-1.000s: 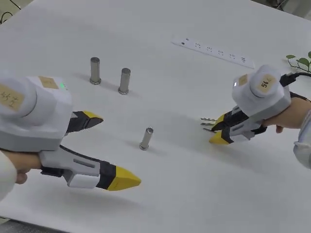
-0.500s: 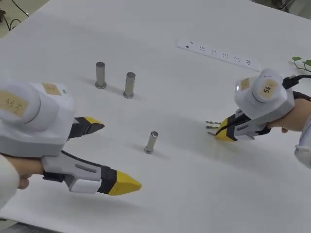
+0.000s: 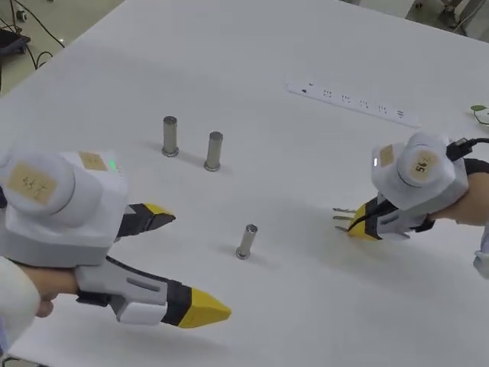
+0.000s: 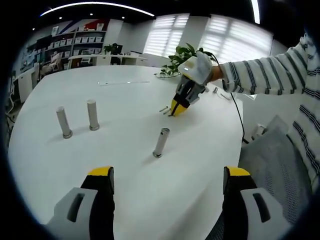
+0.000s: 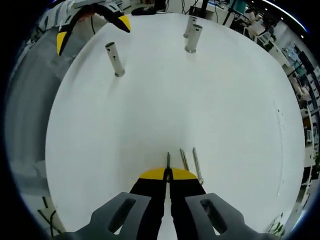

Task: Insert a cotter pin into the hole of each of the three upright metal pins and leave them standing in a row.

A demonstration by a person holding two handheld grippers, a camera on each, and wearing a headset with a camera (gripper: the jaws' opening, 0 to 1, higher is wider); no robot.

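Note:
Three upright metal pins stand on the white table: two side by side at the back (image 3: 170,136) (image 3: 214,151) and one alone nearer the front (image 3: 246,241). My left gripper (image 3: 183,264) hovers open at the front left with nothing between its jaws, and the lone pin (image 4: 161,142) is ahead of it. My right gripper (image 5: 168,175) rests its tips on the table at the right, shut on one cotter pin (image 5: 168,164). Two more cotter pins (image 5: 190,162) lie beside it. In the head view the cotter pins (image 3: 344,216) poke out left of the right gripper (image 3: 361,228).
A white power strip (image 3: 355,99) lies across the back of the table. A potted plant (image 4: 185,52) stands beyond the right gripper. The table's front edge runs close under the left gripper. A person's striped sleeve (image 4: 280,75) holds the right gripper.
The right gripper has come down to the cotter pins and its jaws have come together on one. The left gripper has stayed open in much the same place. The head camera has shifted.

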